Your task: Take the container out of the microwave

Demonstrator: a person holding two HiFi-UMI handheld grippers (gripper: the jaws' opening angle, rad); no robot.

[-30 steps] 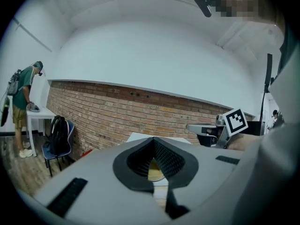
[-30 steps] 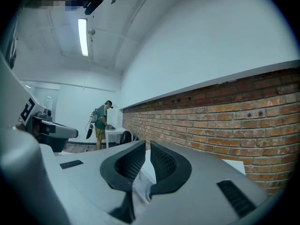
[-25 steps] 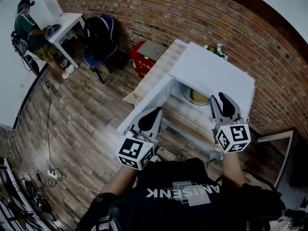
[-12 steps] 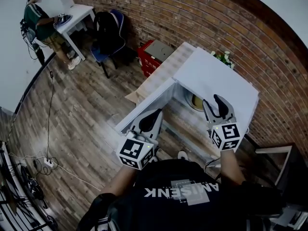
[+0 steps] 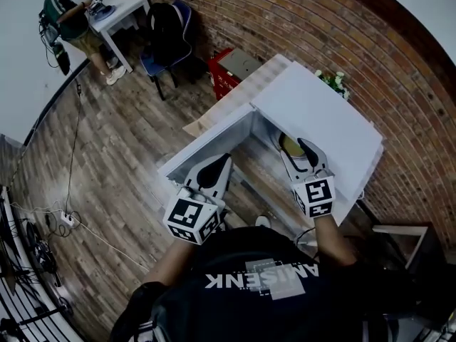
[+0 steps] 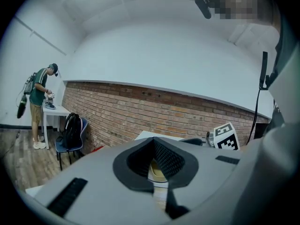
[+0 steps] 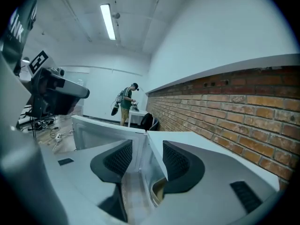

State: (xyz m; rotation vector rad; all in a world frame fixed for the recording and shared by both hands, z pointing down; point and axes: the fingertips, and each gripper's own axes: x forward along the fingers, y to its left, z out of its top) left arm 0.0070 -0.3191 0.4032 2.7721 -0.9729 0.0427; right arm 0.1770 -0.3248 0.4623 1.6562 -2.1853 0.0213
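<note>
Container [image 5: 289, 145] lies just ahead of right claw [image 5: 300, 156].

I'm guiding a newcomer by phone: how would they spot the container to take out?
Against the brick wall stands a white microwave with its door open. Inside sits the container, round and yellowish, unlike the white cavity around it.

The microwave [image 5: 313, 112] roof hides most of the container [image 5: 291, 145].
</note>
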